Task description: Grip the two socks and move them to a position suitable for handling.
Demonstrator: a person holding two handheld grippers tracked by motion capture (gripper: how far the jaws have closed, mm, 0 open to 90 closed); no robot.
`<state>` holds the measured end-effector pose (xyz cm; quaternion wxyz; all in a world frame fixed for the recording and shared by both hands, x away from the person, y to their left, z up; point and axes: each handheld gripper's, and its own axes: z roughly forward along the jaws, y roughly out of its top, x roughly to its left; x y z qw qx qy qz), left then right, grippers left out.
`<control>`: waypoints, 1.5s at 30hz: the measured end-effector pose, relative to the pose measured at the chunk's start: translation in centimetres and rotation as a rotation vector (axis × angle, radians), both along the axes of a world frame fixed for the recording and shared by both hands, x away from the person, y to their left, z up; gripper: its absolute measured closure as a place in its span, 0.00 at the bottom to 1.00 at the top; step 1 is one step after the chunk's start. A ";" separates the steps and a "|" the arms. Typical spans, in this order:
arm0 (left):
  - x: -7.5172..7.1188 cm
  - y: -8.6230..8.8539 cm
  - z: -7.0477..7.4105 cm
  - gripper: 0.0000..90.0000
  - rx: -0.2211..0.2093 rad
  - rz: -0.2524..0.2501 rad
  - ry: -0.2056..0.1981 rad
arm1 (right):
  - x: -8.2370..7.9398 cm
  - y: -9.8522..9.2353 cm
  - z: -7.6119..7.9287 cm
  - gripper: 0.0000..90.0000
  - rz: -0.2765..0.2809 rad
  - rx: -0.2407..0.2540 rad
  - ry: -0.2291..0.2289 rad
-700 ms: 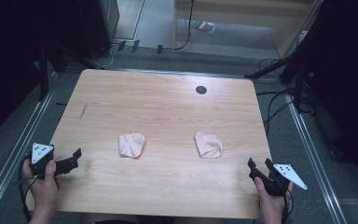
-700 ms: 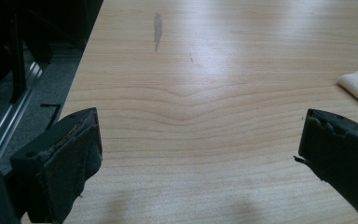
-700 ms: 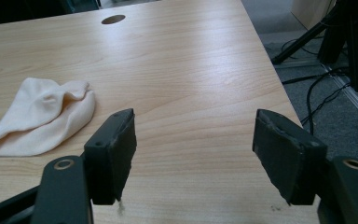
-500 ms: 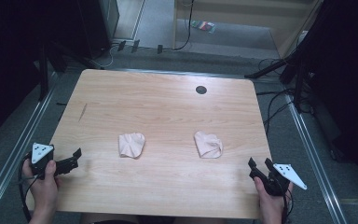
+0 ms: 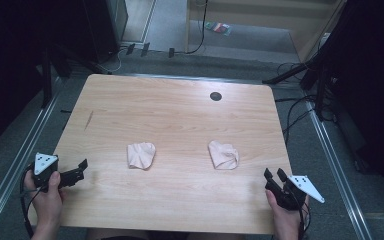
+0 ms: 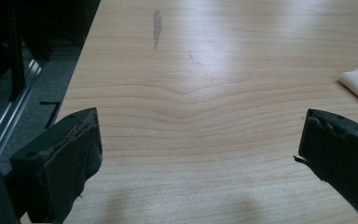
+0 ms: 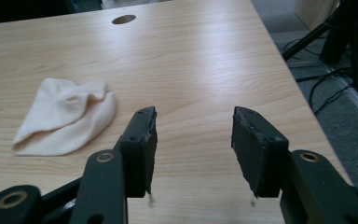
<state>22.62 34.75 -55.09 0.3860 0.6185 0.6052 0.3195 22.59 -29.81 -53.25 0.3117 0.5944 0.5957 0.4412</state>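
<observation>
Wooden table (image 5: 180, 110) w/ two crumpled pinkish cloths: left cloth (image 5: 141, 155) and right cloth (image 5: 223, 154), well apart, mid-table. Left gripper (image 5: 80, 170) at near-left edge, jaws wide apart, empty. Right gripper (image 5: 275, 176) at near-right corner, jaws parted, empty.

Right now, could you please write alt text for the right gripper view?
An open black claw hangs over a light wooden table, holding nothing. A crumpled cream cloth lies on the table, left of it.
</observation>
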 end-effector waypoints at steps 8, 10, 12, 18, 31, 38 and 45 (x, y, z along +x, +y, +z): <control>0.0 -0.1 0.0 0.00 0.005 -0.006 0.003 | 0.3 2.4 0.8 0.63 0.066 -0.011 0.012; 0.0 -0.1 0.0 0.00 0.011 -0.004 0.003 | 0.4 3.2 1.2 0.63 0.095 -0.018 0.009; 0.0 -0.2 0.0 0.00 0.014 -0.005 0.003 | 0.5 4.0 1.6 0.64 0.116 -0.040 0.006; 0.0 -0.1 0.0 0.00 0.012 -0.002 0.001 | 0.6 5.7 2.3 0.64 0.152 -0.046 0.014; 0.0 0.0 0.0 0.00 0.009 -0.004 0.003 | 2.1 15.1 3.4 0.64 0.336 -0.041 0.036; 0.0 0.0 0.0 0.00 0.008 -0.003 0.007 | 3.1 19.9 2.8 0.63 0.412 -0.046 0.057; 0.0 -0.1 0.0 0.00 0.011 -0.002 0.008 | 4.2 24.9 2.0 0.62 0.493 -0.055 0.082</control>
